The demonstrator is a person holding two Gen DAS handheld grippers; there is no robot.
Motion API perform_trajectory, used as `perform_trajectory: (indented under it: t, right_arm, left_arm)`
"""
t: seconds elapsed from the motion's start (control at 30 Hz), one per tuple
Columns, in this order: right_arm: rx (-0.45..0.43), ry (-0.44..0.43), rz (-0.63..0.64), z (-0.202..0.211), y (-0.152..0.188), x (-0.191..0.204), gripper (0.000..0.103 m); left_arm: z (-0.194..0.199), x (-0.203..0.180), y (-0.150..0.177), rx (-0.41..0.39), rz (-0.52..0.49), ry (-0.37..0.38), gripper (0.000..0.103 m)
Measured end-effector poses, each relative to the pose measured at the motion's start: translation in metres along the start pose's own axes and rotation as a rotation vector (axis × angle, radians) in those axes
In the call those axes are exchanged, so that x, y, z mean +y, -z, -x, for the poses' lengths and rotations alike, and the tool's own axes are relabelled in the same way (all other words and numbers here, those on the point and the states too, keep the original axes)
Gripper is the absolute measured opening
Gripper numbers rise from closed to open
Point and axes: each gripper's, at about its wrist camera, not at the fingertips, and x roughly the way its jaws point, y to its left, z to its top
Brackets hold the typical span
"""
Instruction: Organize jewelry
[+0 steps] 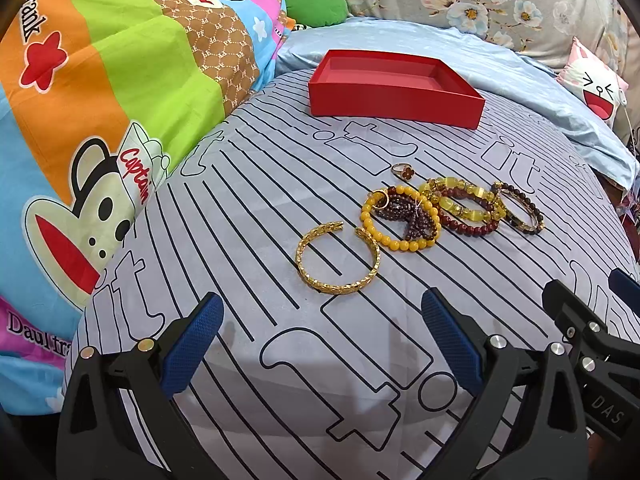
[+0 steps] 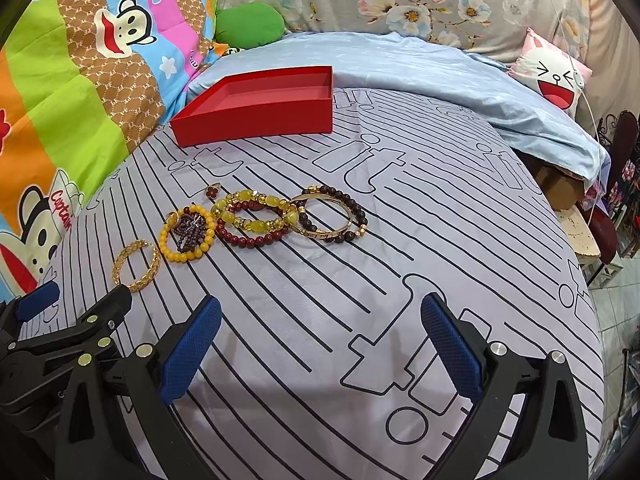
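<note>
A row of jewelry lies on the striped grey bedsheet: a gold cuff bangle [image 1: 338,258] [image 2: 136,266], a yellow bead bracelet [image 1: 398,220] [image 2: 186,234] around dark purple beads, a dark red and pale yellow bead pile [image 1: 466,206] [image 2: 254,218], a dark bead and gold bangle pair [image 1: 520,208] [image 2: 330,214], and a small ring [image 1: 402,169] [image 2: 212,190]. An empty red box [image 1: 394,86] [image 2: 260,104] stands behind them. My left gripper [image 1: 322,340] is open and empty, just short of the gold cuff. My right gripper [image 2: 320,340] is open and empty, nearer than the jewelry.
A colourful cartoon quilt [image 1: 100,100] [image 2: 60,80] is heaped on the left. A light blue blanket [image 1: 520,80] [image 2: 440,76], a green cushion [image 1: 314,2] and a floral wall lie behind. The bed's edge drops off at right [image 2: 592,280], with chairs beyond.
</note>
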Motion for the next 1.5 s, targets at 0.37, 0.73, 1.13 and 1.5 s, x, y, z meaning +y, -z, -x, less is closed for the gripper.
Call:
perform_trajectory:
  t: [0.37,0.73,1.13,1.5]
  right_arm:
    - [-0.001,0.001,-0.001,-0.0004,0.0002,0.0001,0.096]
    - [0.006,-0.001,-0.003,-0.0023,0.0014,-0.0012,0.096]
    - [0.008,0.001,-0.003,-0.0039,0.0013,-0.0001,0.096]
    - [0.009,-0.001,-0.005,-0.0037,0.0017,-0.0004,0.096]
  left_arm:
    - [-0.0002,0.0,0.0003,-0.001,0.0,0.0,0.095]
    - [-0.0013,0.0005,0.0009,0.005,0.002,0.0,0.095]
    - [-0.0025,0.0005,0.0009,0.008,0.003,0.0,0.095]
    - [-0.0024,0.0005,0.0009,0.007,0.002,0.0,0.095]
